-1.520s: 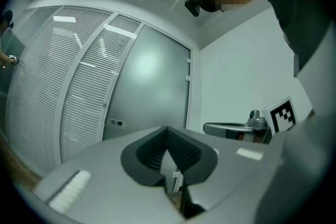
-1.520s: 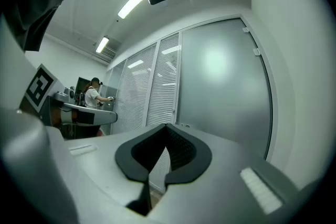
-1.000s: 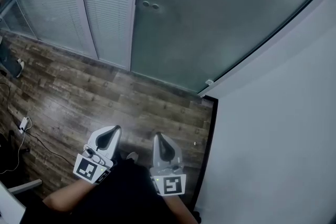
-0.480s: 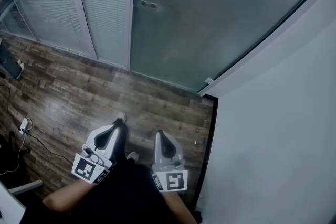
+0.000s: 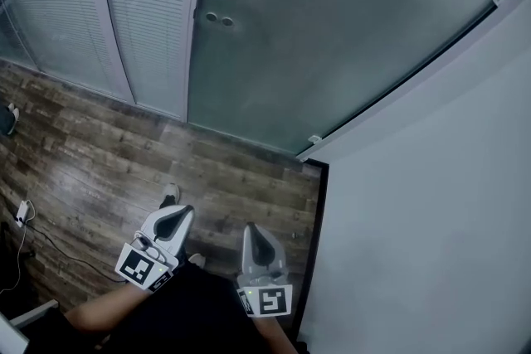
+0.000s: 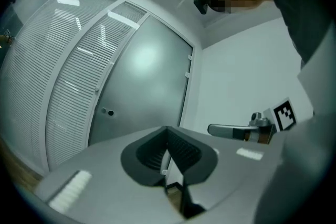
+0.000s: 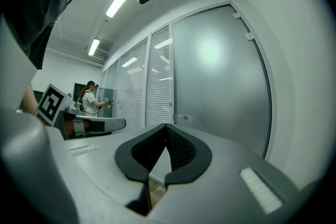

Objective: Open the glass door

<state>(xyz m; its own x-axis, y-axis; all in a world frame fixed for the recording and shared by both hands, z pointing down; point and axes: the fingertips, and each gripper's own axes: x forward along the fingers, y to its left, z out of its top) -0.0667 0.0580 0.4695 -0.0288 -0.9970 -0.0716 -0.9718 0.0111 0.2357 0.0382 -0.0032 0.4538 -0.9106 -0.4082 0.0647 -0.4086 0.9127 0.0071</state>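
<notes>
1. Head view: the frosted glass door (image 5: 332, 37) is seen shut at the far side of the wooden floor (image 5: 108, 145). It stands between a slatted panel (image 5: 145, 12) and the white wall (image 5: 431, 220). Two round fittings (image 5: 218, 19) are noted near its left edge. The left hand-held gripper (image 5: 182, 211) and the right hand-held gripper (image 5: 250, 228) are held low, well apart from the door.
2. Left gripper view: the jaws are found pressed together, with nothing between them. The door lies ahead, untouched.
3. Right gripper view: the jaws are likewise closed and empty. The door and its fittings are seen ahead, out of reach.
4. Assessment: the approach is judged to be the step in hand, as no contact with the door has yet been made.
5. Next move: the gap must be closed and one hand-held gripper brought to the fittings or the door's edge. Whether a graspable handle is present cannot be told. If so, the jaws would need to be parted first; otherwise a push with closed jaws may be enough.
</notes>
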